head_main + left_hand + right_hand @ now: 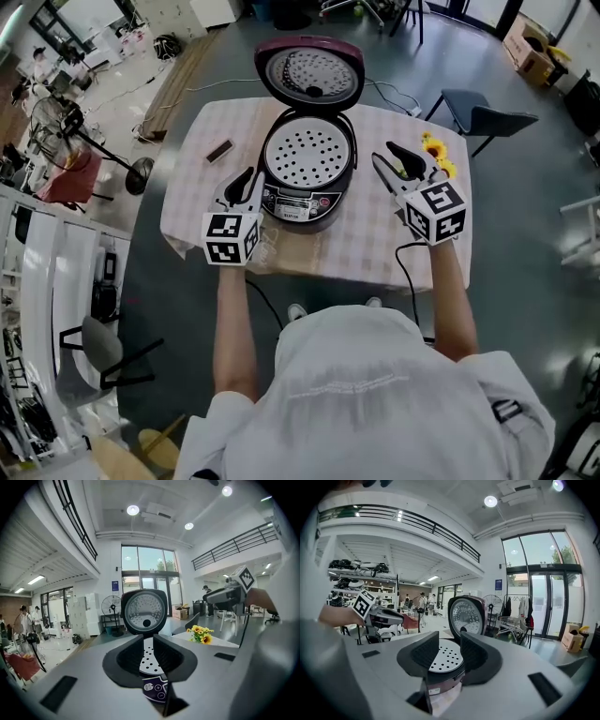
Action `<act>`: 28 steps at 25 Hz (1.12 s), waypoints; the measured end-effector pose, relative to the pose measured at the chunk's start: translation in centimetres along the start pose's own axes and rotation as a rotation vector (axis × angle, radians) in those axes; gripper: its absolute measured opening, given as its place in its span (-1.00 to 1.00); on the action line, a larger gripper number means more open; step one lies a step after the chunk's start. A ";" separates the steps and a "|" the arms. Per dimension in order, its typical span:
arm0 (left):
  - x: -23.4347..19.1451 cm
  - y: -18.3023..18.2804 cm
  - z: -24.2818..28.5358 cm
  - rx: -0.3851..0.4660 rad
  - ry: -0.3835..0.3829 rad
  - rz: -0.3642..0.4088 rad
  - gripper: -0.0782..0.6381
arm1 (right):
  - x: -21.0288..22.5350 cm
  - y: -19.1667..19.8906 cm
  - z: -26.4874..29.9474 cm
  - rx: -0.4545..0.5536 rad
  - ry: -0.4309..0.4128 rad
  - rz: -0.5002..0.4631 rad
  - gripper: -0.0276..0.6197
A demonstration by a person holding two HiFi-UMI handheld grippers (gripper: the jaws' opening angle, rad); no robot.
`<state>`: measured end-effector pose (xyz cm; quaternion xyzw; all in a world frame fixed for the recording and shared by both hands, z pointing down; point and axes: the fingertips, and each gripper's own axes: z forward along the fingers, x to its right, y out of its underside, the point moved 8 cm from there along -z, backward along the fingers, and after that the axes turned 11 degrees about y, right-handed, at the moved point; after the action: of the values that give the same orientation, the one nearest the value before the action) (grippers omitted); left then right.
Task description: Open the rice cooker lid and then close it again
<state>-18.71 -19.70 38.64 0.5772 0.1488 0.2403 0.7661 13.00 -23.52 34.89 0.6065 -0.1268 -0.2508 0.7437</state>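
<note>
The left gripper's (147, 641) jaws stood a narrow way apart, pinching nothing; through the gap showed the rice cooker's (307, 173) control panel (156, 689) and its perforated inner tray (307, 152). The right gripper's (449, 648) jaws were spread somewhat wider, also empty, and framed the same tray. Each gripper hung beside the cooker, left at its front left and right at its right side, neither touching it. The cooker sat mid-table, nearer the far edge, and its lid (309, 75) was thrown fully open and stood upright over that edge. Sunflowers (436, 155) lay by the table's (375, 239) right edge, just beyond the right gripper. A small dark bar (218, 151) lay toward the left edge.
</note>
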 end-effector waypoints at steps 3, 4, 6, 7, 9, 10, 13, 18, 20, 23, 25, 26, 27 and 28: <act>0.1 -1.1 -0.6 0.018 -0.001 0.023 -0.59 | -0.1 -0.8 0.2 0.017 -0.001 -0.002 -0.45; 0.1 -1.5 -0.8 0.025 -0.003 0.030 -0.61 | -0.2 -1.0 0.2 0.023 -0.004 -0.003 -0.46; 0.1 -2.2 -1.3 0.039 -0.007 0.042 -0.63 | -0.4 -1.4 0.3 0.034 -0.009 -0.006 -0.47; 0.2 -2.5 -1.5 0.046 -0.009 0.048 -0.64 | -0.5 -1.6 0.3 0.040 -0.012 -0.008 -0.47; 0.2 -3.1 -1.9 0.056 -0.011 0.057 -0.64 | -0.7 -1.9 0.4 0.047 -0.019 -0.012 -0.47; 0.2 -3.4 -2.2 0.059 -0.011 0.060 -0.64 | -0.9 -2.1 0.4 0.050 -0.022 -0.015 -0.47; 0.2 -4.0 -2.7 0.070 -0.008 0.064 -0.64 | -1.1 -2.6 0.7 0.055 -0.031 -0.030 -0.47; -0.4 -4.7 -3.7 0.091 0.003 0.075 -0.64 | -1.7 -4.1 2.0 0.061 -0.039 -0.077 -0.47; -1.0 -4.9 -4.4 0.096 0.003 0.084 -0.64 | -2.0 -5.2 2.7 0.066 -0.039 -0.111 -0.47; -2.2 -4.6 -5.6 0.098 -0.007 0.089 -0.64 | -2.8 -7.1 3.7 0.069 -0.039 -0.183 -0.47; -3.1 -4.1 -6.4 0.091 -0.007 0.091 -0.64 | -3.4 -8.1 4.6 0.061 -0.033 -0.246 -0.46; -3.6 -3.8 -6.7 0.086 0.000 0.094 -0.64 | -3.6 -8.6 5.2 0.058 -0.027 -0.278 -0.44; -4.0 -3.5 -7.0 0.081 0.009 0.096 -0.64 | -3.9 -9.1 5.8 0.055 -0.021 -0.305 -0.43; -4.5 -3.2 -7.4 0.076 0.019 0.097 -0.64 | -4.1 -9.5 6.4 0.054 -0.016 -0.329 -0.42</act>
<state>-25.56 -16.82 33.22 0.6103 0.1367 0.2769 0.7295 4.28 -28.06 27.65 0.6368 -0.0383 -0.3704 0.6752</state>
